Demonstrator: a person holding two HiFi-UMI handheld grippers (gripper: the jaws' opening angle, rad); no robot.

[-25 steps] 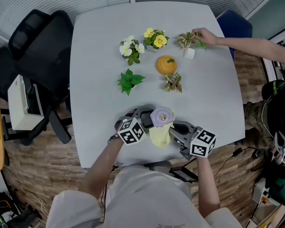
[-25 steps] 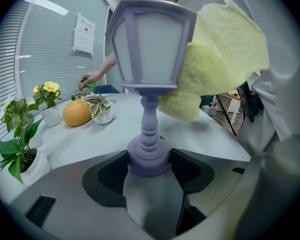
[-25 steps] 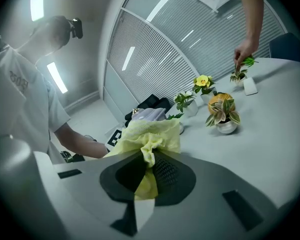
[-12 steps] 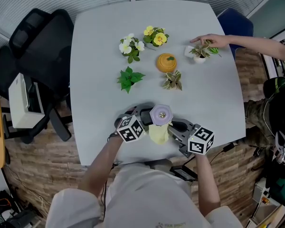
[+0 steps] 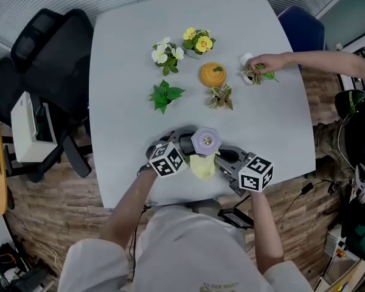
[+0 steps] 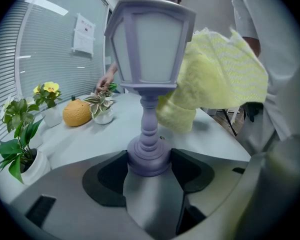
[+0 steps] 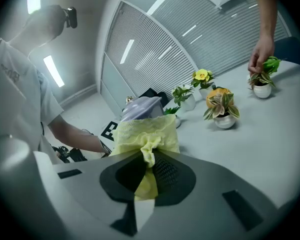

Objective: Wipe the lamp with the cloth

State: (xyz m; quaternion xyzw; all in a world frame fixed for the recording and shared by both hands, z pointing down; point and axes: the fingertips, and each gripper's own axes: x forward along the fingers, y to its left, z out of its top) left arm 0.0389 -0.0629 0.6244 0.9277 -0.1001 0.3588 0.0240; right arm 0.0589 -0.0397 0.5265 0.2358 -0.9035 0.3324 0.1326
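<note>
The left gripper [image 5: 187, 145] is clamped on the lamp [image 5: 205, 140]. In the left gripper view both dark jaws press on the round foot of the lilac lamp [image 6: 150, 49], one from each side, and the lamp stands upright. The lamp is on the grey table [image 5: 128, 66], near the edge where the person stands.

The right gripper [image 5: 224, 163] is just beside the lamp, on its right, and its jaws are closed on the yellow cloth [image 5: 202, 166]. In the right gripper view a bunched fold of the cloth [image 7: 146, 129] is pinched between them. The cloth lies against the lantern head of the lamp, on the side toward the person.

Beyond the lamp, well apart from it, are an orange round object [image 5: 213, 75] and several small potted plants [image 5: 165, 96]. Far to the right of the lamp, another person's hand [image 5: 269, 61] touches one more potted plant [image 5: 253, 75].
</note>
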